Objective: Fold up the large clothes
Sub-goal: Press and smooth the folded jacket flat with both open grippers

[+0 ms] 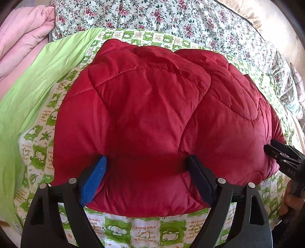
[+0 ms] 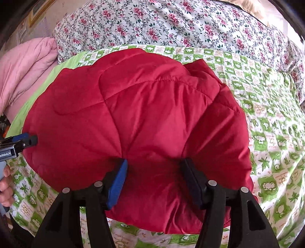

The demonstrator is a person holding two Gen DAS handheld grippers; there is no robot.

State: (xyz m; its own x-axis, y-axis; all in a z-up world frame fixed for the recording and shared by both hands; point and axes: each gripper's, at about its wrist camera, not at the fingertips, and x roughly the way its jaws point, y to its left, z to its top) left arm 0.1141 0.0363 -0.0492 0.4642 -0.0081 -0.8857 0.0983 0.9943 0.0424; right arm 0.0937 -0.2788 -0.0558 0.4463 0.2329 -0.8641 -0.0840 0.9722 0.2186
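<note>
Both grippers are set into the near edge of the puffy, quilted red jacket (image 1: 152, 106), which lies folded in a rounded bundle on the green-and-white checked sheet (image 1: 133, 229). The left gripper (image 1: 146, 171) is spread wide, its blue pad (image 1: 93, 181) and dark pad (image 1: 200, 179) dug into the padding on either side of a bulge. The right gripper (image 2: 154, 175) is spread less widely, a fold of jacket bunched between its pads; whether they press firmly cannot be told.

Bare checked sheet is seen beyond the jacket's right edge in the right wrist view, and a narrow strip along the near edge. A lime-green cloth (image 1: 47, 72) and a pink quilt (image 1: 22, 34) lie close on the left, and white bedding with red flowers (image 1: 171, 17) lies behind.

"I want to make" can be read on the sheet; "enRobot.AI" is seen on the left gripper's body in the right wrist view.
</note>
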